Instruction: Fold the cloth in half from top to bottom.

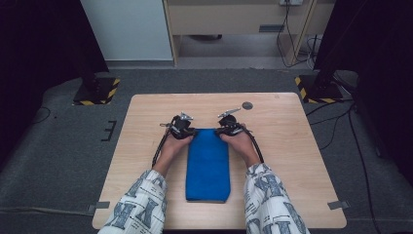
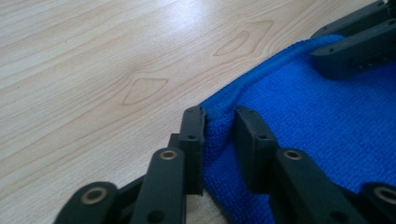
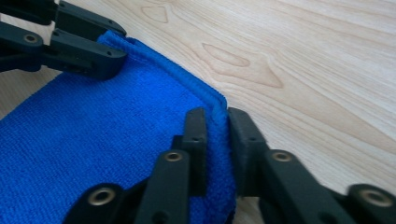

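Two grippers sat at the far end of a folded blue towel (image 1: pixel 208 163) on your light wooden table (image 1: pixel 146 126), one at each far corner. Towel lay as a long narrow rectangle near table centre, long axis running 12 to 6 o'clock, near end short of the table's near edge. Your left gripper (image 1: pixel 191 130) was at the towel's 11 o'clock corner, your right gripper (image 1: pixel 223 130) at its 1 o'clock corner, both hands low on the table, patterned sleeves (image 1: pixel 141 204) coming in from 6 o'clock. Left gripper view: your left gripper (image 2: pixel 219 122) had its two black jaws closed onto the towel (image 2: pixel 322 121), with the hemmed corner pinched up as a ridge between them; bare wood lay toward 10 o'clock, and the other gripper's jaws rested on the far corner at 2 o'clock. Right gripper view: your right gripper (image 3: pixel 216 120) likewise had its jaws clamped on the towel's (image 3: pixel 93 135) hemmed edge at the corner, cloth standing between the pads; the other gripper sat on the opposite corner at 10 o'clock. Small dark round disc (image 1: pixel 247 105) lay on the table at 1 o'clock from the towel, well apart from it, near the far edge. Black cables trailed back from both grippers along your wrists.
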A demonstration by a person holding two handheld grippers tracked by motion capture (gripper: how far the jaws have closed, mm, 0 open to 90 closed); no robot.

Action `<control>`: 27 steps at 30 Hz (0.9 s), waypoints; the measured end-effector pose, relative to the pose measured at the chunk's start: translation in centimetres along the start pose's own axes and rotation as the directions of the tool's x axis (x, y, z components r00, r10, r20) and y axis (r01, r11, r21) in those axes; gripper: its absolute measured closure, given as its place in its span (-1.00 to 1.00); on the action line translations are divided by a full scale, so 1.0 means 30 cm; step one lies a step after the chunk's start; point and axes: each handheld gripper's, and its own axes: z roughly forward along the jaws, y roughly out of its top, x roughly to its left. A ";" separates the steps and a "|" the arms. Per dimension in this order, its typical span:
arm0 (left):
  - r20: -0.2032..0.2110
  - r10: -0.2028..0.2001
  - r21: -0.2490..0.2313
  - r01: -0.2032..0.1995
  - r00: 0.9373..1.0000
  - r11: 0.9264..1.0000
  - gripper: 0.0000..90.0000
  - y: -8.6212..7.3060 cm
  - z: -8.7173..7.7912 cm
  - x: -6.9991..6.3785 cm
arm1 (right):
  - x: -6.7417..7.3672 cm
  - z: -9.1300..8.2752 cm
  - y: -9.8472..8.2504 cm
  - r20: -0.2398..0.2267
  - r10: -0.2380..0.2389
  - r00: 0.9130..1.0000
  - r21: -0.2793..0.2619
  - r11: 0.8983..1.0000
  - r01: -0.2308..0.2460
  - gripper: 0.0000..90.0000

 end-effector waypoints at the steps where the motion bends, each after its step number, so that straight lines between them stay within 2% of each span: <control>1: 0.006 -0.001 0.002 0.001 1.000 1.000 0.73 0.000 -0.001 0.000 | 0.001 0.001 -0.001 -0.001 -0.001 1.000 -0.002 1.000 0.001 0.85; 7: 0.008 0.005 0.013 -0.005 1.000 1.000 0.90 0.006 -0.013 -0.009 | 0.003 -0.016 0.000 -0.011 -0.003 1.000 -0.024 1.000 0.003 0.88; 13: 0.004 0.023 -0.044 -0.022 1.000 0.999 0.90 0.044 -0.069 -0.035 | 0.006 -0.067 0.011 -0.009 -0.016 1.000 -0.055 0.998 0.016 0.88; 17: -0.002 0.044 -0.068 -0.044 0.999 0.997 0.91 0.080 -0.104 -0.055 | -0.001 -0.106 0.024 -0.010 -0.033 0.999 -0.074 0.997 0.032 0.88; 20: -0.002 0.043 -0.099 -0.043 0.999 0.994 0.91 0.105 -0.121 -0.073 | -0.015 -0.134 0.038 -0.011 -0.043 0.999 -0.088 0.995 0.042 0.88; 27: -0.034 0.071 -0.113 -0.075 0.997 0.991 0.91 0.159 -0.144 -0.110 | -0.056 -0.186 0.079 -0.007 -0.079 0.997 -0.116 0.990 0.077 0.88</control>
